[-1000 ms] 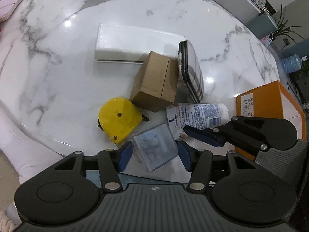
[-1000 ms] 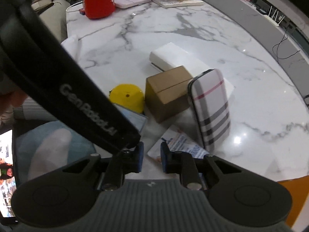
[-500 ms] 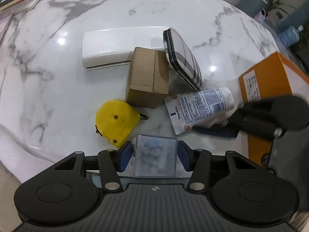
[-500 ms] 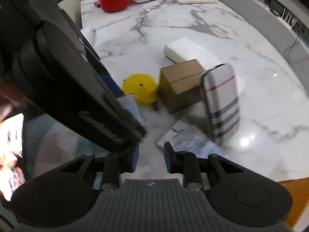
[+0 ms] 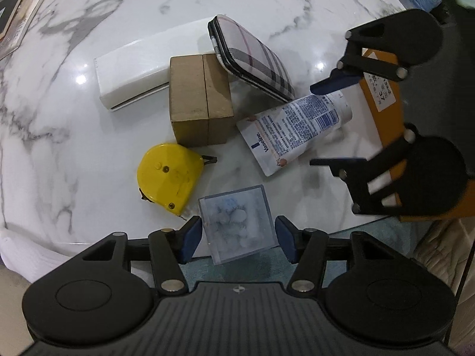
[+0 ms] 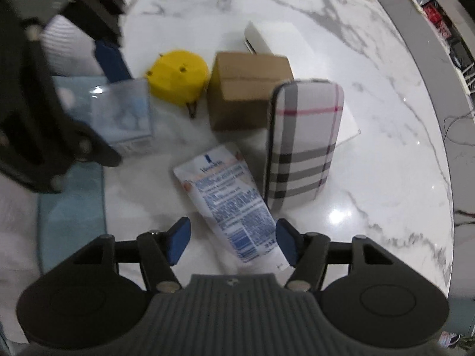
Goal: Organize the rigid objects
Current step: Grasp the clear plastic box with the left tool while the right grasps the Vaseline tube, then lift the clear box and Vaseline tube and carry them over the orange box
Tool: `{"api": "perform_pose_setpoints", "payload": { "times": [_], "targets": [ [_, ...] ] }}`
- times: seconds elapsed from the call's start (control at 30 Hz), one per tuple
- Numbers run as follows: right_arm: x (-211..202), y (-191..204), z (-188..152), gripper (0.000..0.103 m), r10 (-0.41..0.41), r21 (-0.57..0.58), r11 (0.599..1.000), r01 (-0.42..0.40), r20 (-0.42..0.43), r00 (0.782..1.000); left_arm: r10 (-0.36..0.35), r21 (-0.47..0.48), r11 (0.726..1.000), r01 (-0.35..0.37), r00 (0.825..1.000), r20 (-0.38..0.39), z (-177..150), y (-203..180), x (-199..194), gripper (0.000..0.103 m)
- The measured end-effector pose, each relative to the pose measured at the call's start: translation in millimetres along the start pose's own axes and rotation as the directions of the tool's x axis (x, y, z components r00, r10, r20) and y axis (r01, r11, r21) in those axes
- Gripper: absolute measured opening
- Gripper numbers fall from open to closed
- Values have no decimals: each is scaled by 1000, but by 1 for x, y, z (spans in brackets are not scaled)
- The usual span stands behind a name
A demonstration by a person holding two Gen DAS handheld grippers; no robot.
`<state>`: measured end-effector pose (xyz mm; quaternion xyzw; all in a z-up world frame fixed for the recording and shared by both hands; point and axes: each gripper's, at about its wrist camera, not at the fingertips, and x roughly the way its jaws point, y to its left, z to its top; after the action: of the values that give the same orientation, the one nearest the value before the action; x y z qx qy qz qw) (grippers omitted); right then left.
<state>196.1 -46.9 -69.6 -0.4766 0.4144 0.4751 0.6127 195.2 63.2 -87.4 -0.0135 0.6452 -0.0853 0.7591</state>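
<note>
On the marble table [image 5: 267, 9] lie a clear plastic box [image 5: 237, 222], a yellow tape measure [image 5: 167, 179], a brown cardboard box [image 5: 199, 98], a plaid case [image 5: 252, 56], a white Vaseline tube [image 5: 294, 130] and a long white box [image 5: 130, 74]. My left gripper [image 5: 237, 238] is open, its fingers on either side of the clear box [image 6: 123, 118] at the table's near edge. My right gripper [image 6: 231, 244] is open around the cap end of the Vaseline tube [image 6: 231, 204]; it shows at the right of the left wrist view [image 5: 323, 124].
An orange box [image 5: 386, 112] sits at the table's right edge behind the right gripper. A book [image 5: 12, 20] lies at the far left. A teal rug [image 6: 71, 207] lies on the floor below the table edge. The plaid case [image 6: 302, 142] leans on the cardboard box [image 6: 246, 86].
My right gripper has opened from nearly shut and moved over the Vaseline tube's end. My left gripper has swung left around the clear box, staying open.
</note>
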Motion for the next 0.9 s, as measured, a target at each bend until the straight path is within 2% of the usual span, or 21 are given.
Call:
{"api": "perform_pose_setpoints", "payload": {
  "times": [0.1,0.17,0.23,0.33,0.47,0.63,0.73,0.9],
  "targets": [
    [5,-9,3,63,10,59,998,-10,0,1000,-11,-2,1000,11,1000,9,0,2,0,62],
    [3,-14,3,60,19,123,992,-19,6,1000,-19,-2,1000,19,1000,13,1,3,0,61],
    [0,-16,2,48,28,179,983,-26,-11,1000,-20,-3,1000,20,1000,19,0,5,0,61],
    [-5,-14,0,40,62,242,969,-50,-45,997,-20,1,1000,20,999,26,-2,8,-1,60],
    [-12,0,-2,40,129,293,950,-106,-58,990,-17,-2,1000,17,999,33,-6,7,0,60],
    [-14,15,-3,43,89,218,973,-79,-39,995,-22,-14,1000,22,999,43,-8,8,-4,60],
    [-11,16,-2,45,70,202,977,-66,-11,998,-24,-13,1000,25,999,42,-9,8,-5,60],
    [0,13,6,49,85,221,972,-85,9,996,-28,-10,1000,28,999,38,-8,9,-6,61]
  ]
}}
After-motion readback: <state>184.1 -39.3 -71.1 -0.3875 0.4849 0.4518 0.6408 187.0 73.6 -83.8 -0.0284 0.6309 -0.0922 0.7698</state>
